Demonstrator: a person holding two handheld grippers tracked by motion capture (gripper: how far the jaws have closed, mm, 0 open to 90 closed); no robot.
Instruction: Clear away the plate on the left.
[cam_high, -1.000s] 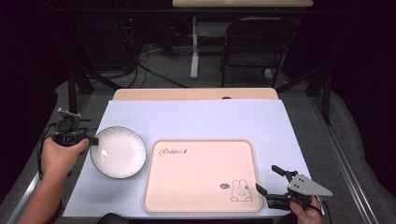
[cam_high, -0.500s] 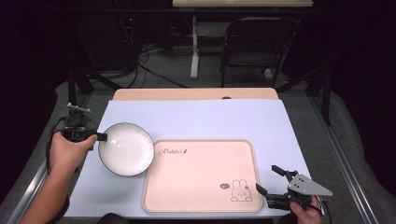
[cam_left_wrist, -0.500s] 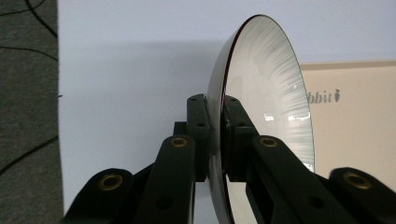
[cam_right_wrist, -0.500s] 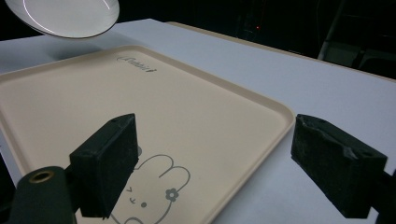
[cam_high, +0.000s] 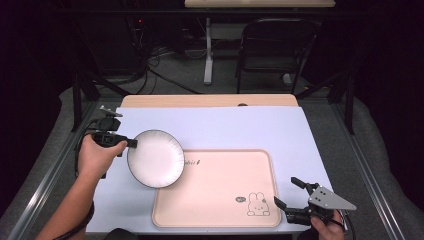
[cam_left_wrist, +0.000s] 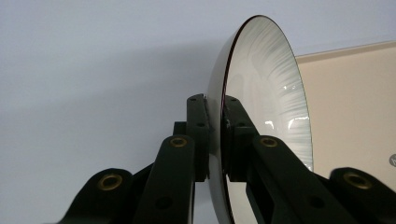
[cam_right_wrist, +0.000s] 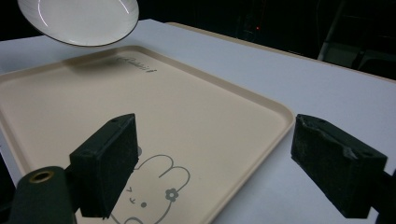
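While the left gripper (cam_high: 131, 143) pinches the white plate (cam_high: 155, 158) by its near-left rim, the dish hangs clear of the table, over the tray's (cam_high: 216, 220) far-left corner. In the left gripper view the jaws are clamped tight on the rim, one pad on the plate's (cam_left_wrist: 268, 88) face and one on its underside. I judge it a glazed ceramic plate with a dark edge line — stiff, fairly heavy for a one-edge grip, slick and breakable, so it could pivot or slide between the pads. The rim is the only place thin enough to pinch, and a deep bite there suits it best. Across the pink tray with its rabbit print (cam_right_wrist: 149, 186), near the table's near-right corner, the right gripper (cam_high: 289, 194) rests with its jaws spread wide and nothing between them — the tray's (cam_right_wrist: 261, 109) edge lies between them in its own view.
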